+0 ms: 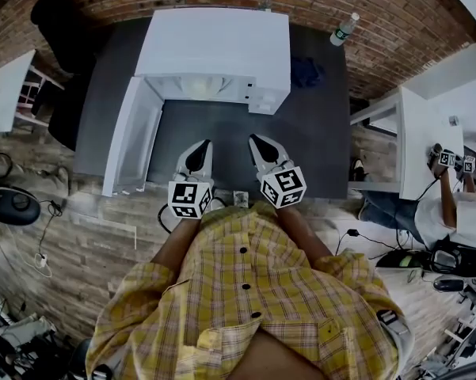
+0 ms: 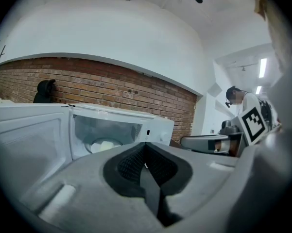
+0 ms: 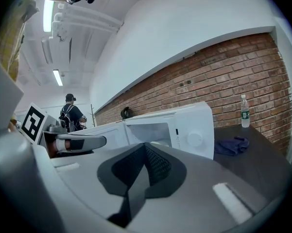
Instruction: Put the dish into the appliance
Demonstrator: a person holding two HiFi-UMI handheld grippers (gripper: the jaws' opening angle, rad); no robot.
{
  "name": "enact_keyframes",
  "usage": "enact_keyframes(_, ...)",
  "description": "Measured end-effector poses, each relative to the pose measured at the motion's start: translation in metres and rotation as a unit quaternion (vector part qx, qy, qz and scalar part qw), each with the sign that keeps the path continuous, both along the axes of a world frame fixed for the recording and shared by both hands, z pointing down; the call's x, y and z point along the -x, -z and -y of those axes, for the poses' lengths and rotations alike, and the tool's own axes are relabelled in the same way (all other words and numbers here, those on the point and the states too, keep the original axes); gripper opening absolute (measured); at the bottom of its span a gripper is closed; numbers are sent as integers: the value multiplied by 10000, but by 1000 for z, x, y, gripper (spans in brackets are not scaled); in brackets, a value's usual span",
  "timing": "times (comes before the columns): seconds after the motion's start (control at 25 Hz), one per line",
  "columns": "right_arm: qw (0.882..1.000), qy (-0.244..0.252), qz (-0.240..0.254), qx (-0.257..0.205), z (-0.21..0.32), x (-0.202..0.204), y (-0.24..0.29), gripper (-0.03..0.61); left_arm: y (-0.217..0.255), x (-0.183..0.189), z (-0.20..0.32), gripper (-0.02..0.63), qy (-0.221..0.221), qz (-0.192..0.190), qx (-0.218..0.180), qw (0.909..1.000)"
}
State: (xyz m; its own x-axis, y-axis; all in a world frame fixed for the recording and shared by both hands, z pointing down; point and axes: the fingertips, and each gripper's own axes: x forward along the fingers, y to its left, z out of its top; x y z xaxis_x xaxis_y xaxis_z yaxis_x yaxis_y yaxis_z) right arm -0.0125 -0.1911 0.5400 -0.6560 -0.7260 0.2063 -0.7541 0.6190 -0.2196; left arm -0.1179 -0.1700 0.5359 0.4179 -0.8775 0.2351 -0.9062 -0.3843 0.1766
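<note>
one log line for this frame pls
microwave: door open | dish: inside | left gripper: shut, empty | right gripper: shut, empty

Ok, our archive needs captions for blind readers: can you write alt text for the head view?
A white microwave stands on a dark table, door swung open, a pale dish inside. Before it, the person holds the left gripper and right gripper, both shut and empty.
</note>
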Motion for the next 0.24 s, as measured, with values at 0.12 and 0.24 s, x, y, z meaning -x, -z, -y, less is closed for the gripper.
enact_keyframes(0.12, 10000, 9, 0, -52, 1, 0, 2, 1, 2, -1, 1, 0, -14, 25, -33, 10000)
enact_keyframes(0.24, 9999, 61, -41, -134, 2, 2, 4, 2, 7, -2, 4, 0, -39, 66, -115, 9999)
